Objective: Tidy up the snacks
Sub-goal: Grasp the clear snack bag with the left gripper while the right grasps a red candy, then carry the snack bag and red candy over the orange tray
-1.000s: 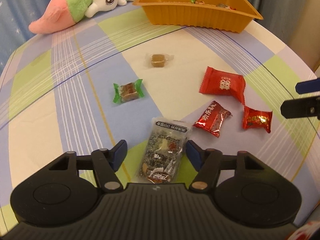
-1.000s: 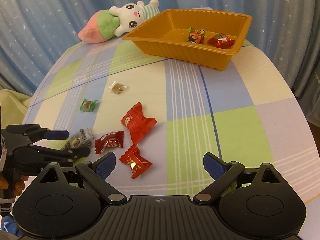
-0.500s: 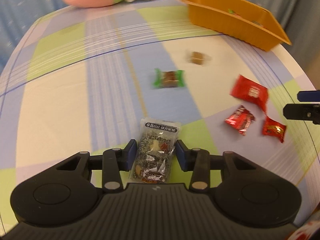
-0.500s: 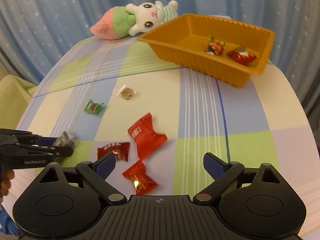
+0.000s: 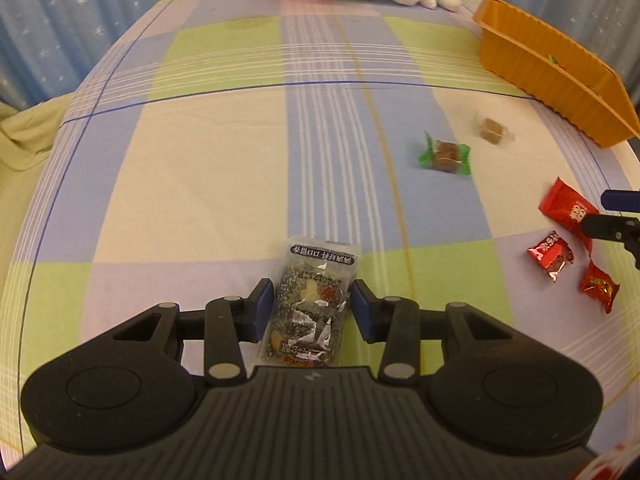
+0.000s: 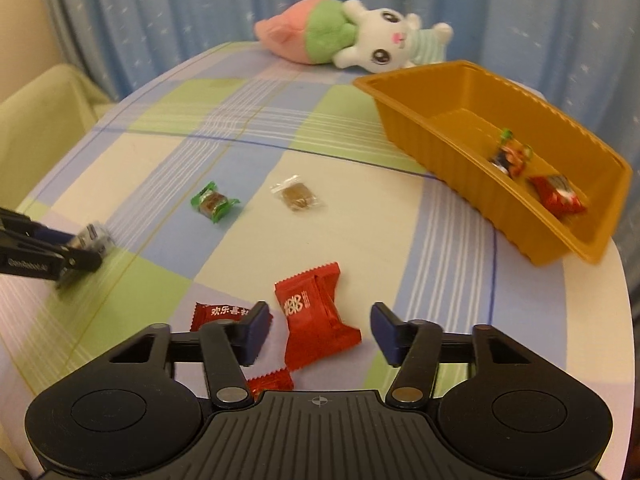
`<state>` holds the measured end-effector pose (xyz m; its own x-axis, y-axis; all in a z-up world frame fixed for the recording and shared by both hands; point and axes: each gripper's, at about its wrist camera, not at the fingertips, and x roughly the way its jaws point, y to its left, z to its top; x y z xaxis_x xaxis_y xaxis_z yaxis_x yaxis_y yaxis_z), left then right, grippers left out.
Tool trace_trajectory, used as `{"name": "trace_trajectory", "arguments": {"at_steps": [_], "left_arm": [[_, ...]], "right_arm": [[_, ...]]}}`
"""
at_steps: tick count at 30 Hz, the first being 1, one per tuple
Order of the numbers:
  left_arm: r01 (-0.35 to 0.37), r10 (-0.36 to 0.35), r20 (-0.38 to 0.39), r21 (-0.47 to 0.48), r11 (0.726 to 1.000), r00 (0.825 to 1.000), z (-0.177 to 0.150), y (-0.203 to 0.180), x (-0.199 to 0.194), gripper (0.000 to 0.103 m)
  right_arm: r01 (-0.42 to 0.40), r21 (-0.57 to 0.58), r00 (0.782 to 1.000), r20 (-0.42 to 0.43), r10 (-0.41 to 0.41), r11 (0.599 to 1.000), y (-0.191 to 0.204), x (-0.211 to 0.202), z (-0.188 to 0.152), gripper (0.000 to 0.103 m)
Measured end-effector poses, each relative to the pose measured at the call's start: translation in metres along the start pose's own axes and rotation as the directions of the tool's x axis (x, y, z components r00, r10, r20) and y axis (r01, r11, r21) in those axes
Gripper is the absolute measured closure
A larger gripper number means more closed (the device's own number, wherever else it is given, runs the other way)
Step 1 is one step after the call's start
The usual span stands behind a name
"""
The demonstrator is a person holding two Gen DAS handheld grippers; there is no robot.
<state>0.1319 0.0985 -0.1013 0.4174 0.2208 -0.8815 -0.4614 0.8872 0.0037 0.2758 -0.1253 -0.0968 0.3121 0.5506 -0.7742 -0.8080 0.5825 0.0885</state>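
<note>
Left gripper (image 5: pixel 312 314) jaws clamping seed bar (image 5: pixel 314 300) lengthwise, right gripper (image 6: pixel 318 332) jaws closing around red packet (image 6: pixel 316 316), untouched

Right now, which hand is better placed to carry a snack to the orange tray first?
Left. The left claw grips the dark nut packet between its pads. The right claw is closing around the big red packet, but its pads do not touch it yet.

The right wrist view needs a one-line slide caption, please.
Right claw closing around a red packet; two snacks already in the orange tray.
</note>
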Motion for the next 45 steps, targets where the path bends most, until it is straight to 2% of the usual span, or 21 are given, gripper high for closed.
{"name": "trace_trajectory", "arguments": {"at_steps": [6,8,11,14,29,31,45], "left_arm": [[-0.008,0.007,-0.006,-0.028,1.0,1.0,-0.005,0.002,-0.003,0.063],[-0.009,0.009,-0.007,-0.031,0.999,1.0,-0.006,0.002,-0.004,0.063],[-0.008,0.008,-0.009,-0.03,1.0,1.0,-0.006,0.001,-0.004,0.063],[-0.012,0.011,-0.011,-0.023,1.0,1.0,-0.007,0.001,-0.005,0.063],[-0.012,0.012,-0.019,-0.004,1.0,1.0,-0.005,-0.006,-0.005,0.065],[-0.013,0.013,-0.011,-0.001,1.0,1.0,-0.006,-0.008,-0.007,0.068],[0.014,-0.014,0.044,0.008,1.0,0.999,-0.002,-0.02,-0.027,0.068]], "right_arm": [[-0.013,-0.105,0.999,-0.04,0.008,0.994,0.005,0.017,0.004,0.06],[-0.016,-0.12,0.999,-0.052,0.01,0.993,0.006,0.022,0.005,0.062],[-0.027,-0.131,0.997,-0.071,0.018,0.991,0.006,0.027,0.005,0.071],[-0.034,-0.138,0.997,-0.067,0.025,0.99,0.007,0.026,0.005,0.074],[-0.049,-0.06,0.999,-0.022,0.048,0.997,-0.001,0.006,0.011,0.075],[-0.051,-0.044,0.999,-0.015,0.05,0.998,-0.003,0.002,0.01,0.075],[-0.055,0.05,0.998,0.023,0.054,0.997,-0.015,-0.023,0.0,0.075]]}}
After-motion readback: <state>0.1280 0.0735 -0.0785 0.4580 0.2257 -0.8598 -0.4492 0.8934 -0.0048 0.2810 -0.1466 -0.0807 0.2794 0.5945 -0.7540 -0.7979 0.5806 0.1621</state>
